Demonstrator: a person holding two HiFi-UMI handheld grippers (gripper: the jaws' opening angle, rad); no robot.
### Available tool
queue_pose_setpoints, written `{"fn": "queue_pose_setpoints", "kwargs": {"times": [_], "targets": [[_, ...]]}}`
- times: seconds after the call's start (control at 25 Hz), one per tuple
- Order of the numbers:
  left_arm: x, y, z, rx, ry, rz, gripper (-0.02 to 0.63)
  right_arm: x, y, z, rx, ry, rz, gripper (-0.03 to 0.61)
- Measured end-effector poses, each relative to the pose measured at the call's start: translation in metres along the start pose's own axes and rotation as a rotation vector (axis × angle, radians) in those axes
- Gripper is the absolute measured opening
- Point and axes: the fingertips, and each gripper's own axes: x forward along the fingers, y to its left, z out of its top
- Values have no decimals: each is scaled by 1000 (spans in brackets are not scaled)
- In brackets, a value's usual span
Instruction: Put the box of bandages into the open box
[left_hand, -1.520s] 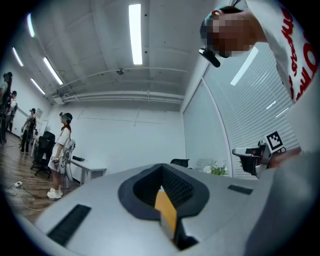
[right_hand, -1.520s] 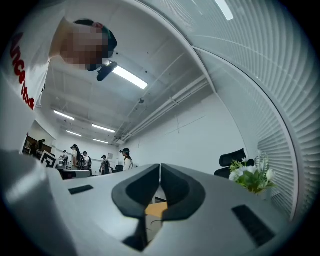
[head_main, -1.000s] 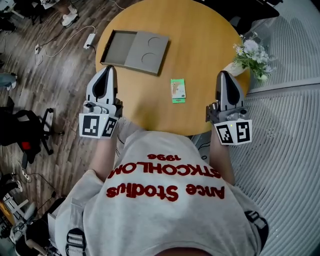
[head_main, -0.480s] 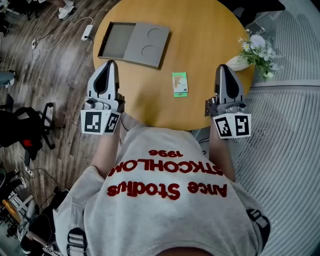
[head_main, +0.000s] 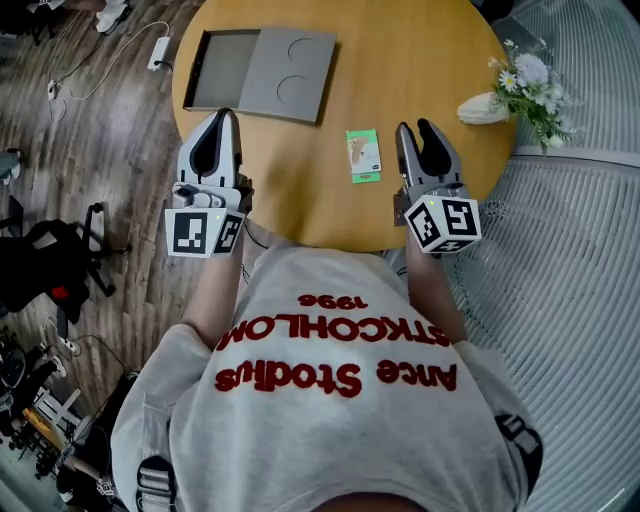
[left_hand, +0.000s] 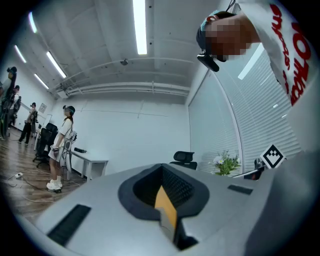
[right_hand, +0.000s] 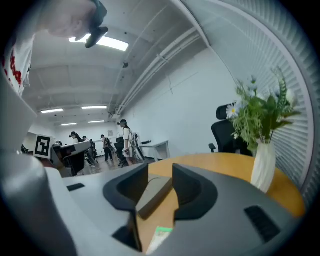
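Left claw (head_main: 221, 114) jaws together, empty; right claw (head_main: 413, 128) jaws opening, nothing gripped.

Head view: steeply down over table (head_main: 400, 60). Gripper views: low, near-level along own jaws; right one shares table, flowers (head_main: 530, 85).

Bandage box (head_main: 363, 155) flat near open box (head_main: 226, 70)

Round wooden table (head_main: 400, 60), wood-plank floor (head_main: 100, 130), black office chair (left_hand: 184, 156), white walls (left_hand: 135, 130), ceiling strip lights (left_hand: 141, 27)
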Motion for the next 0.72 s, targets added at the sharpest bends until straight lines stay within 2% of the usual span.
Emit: {"fn": "queue_pose_setpoints", "kwargs": {"times": [0.24, 0.48, 0.6, 0.72], "targets": [[25, -3, -41, 14, 50, -8, 6, 30, -7, -68, 41, 159, -1, 209], [34, -7, -70, 1, 114, -14, 6, 53, -10, -135, 41, 365, -14, 278], [30, -4, -82, -12, 146, -19, 6, 66, -11, -173, 1, 492, -49, 304], [24, -5, -91, -15, 176, -25, 6, 76, -12, -203, -105, 617, -94, 327]]}}
